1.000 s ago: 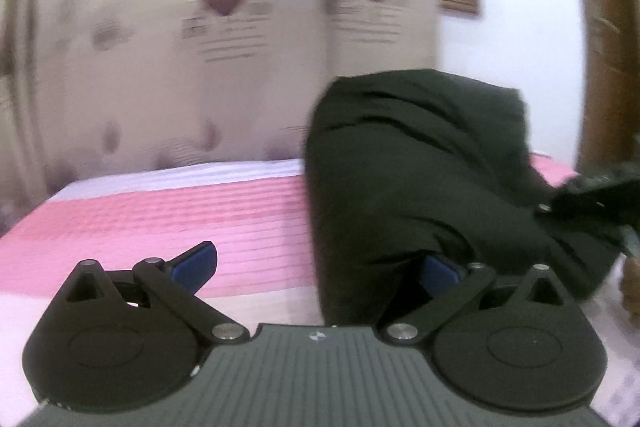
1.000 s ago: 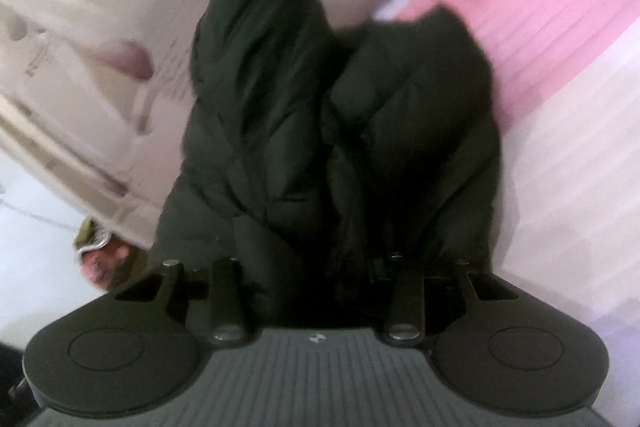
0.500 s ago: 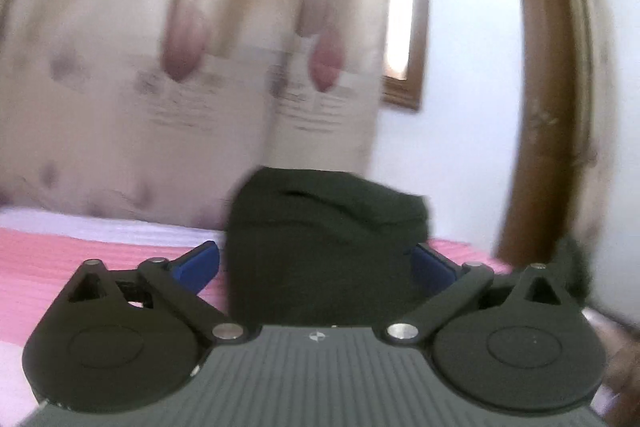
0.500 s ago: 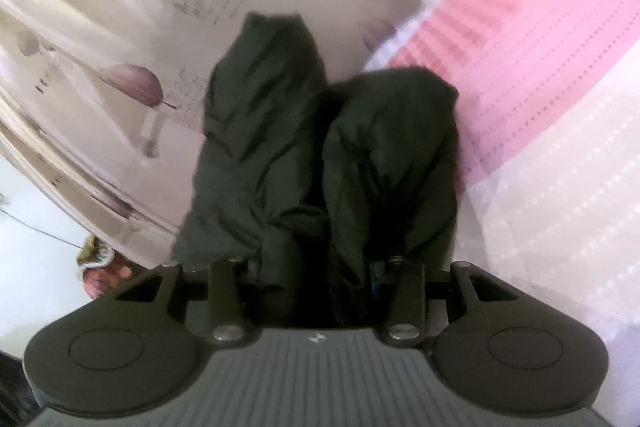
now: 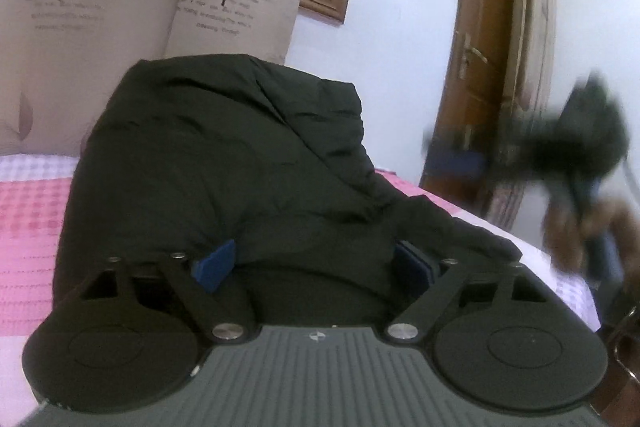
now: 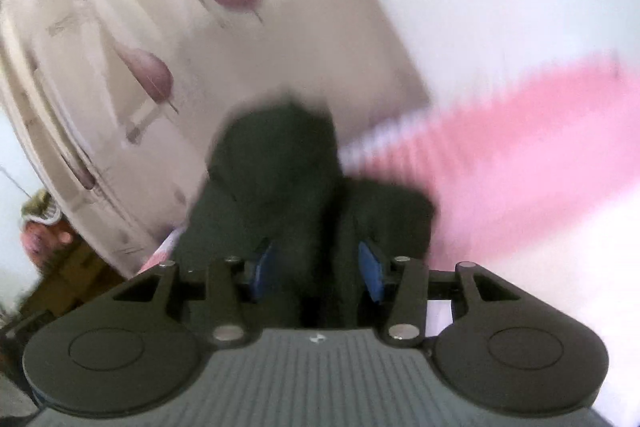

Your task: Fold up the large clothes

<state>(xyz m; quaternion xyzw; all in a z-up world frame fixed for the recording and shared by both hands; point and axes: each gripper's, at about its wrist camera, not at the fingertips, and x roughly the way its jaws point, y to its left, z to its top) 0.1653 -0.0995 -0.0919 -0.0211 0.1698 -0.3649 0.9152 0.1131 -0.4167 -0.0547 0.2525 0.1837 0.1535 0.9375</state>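
Dark puffy jacket (image 5: 224,167) bulges between left gripper (image 5: 316,263) and right gripper (image 6: 316,267) — both spread, fabric between pads, clamping unclear; soft, bulky, prob. slippery — grab hem.

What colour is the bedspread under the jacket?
Pink and white bedspread, in a small check; clearest in the left wrist view.

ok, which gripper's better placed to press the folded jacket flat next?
Likely left. The left gripper sits at the near edge of the dark jacket, bundled on the pink bedspread, fingers spread around the fabric. The right gripper, seemingly open, is motion-blurred and tilted.
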